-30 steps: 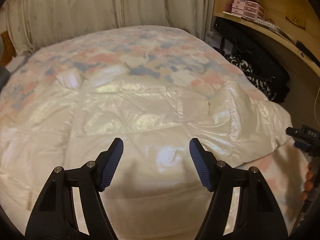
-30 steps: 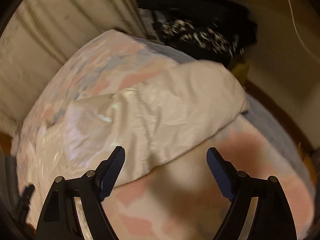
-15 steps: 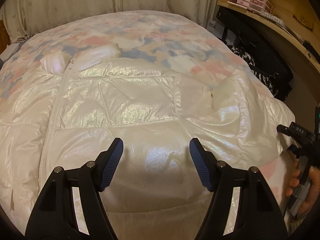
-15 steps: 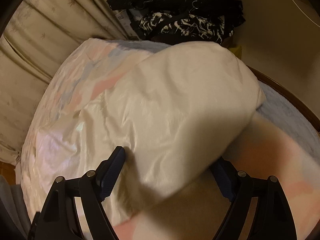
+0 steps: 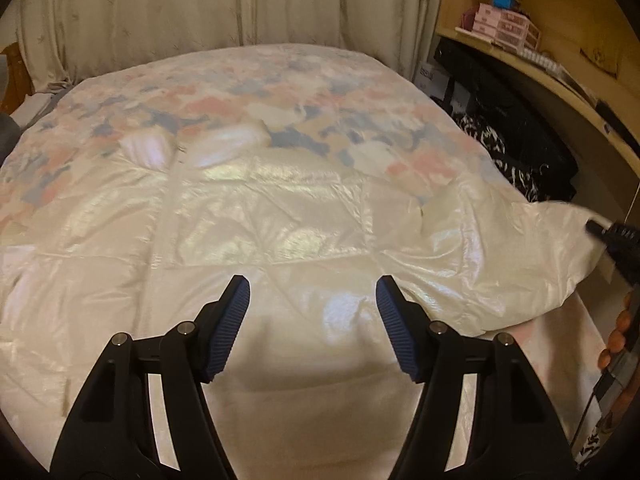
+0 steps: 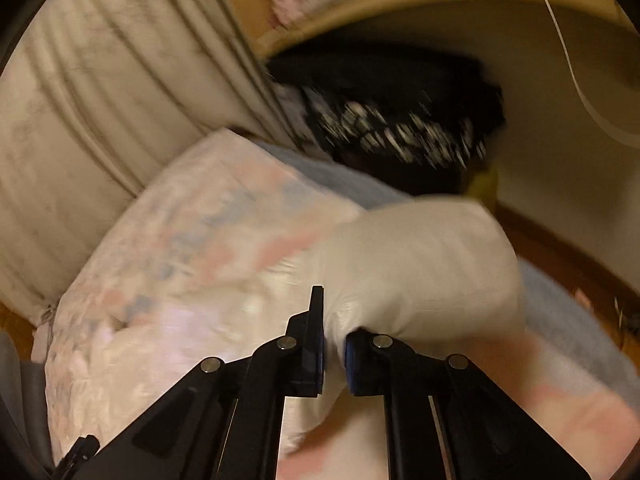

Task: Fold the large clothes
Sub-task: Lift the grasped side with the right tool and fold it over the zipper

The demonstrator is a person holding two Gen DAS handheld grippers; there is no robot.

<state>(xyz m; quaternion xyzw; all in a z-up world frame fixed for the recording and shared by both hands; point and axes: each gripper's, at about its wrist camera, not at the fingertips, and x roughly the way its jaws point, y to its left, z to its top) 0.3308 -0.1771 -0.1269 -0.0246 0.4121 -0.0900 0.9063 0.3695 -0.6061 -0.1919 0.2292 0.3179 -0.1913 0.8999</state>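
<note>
Cream puffer jacket (image 5: 256, 232) lying spread front-up across the floral bedspread (image 5: 248, 92), collar toward the curtain. Right gripper (image 6: 334, 344) pinching the sleeve (image 6: 420, 264) at the bedspread's right edge; left gripper (image 5: 312, 320) hovering over the hem, jaws apart and narrowing on nothing. Advising: carrying sleeve low across the chest, keeping the pinch firm on slippery fabric.

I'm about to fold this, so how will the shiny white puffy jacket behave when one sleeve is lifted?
Probably floppy: the jacket sags between the bed and the sleeve pinched in the right gripper. Its glossy shell looks slippery, so it may slide on the bedspread. The quilted puffiness suggests it is light for its bulk.
</note>
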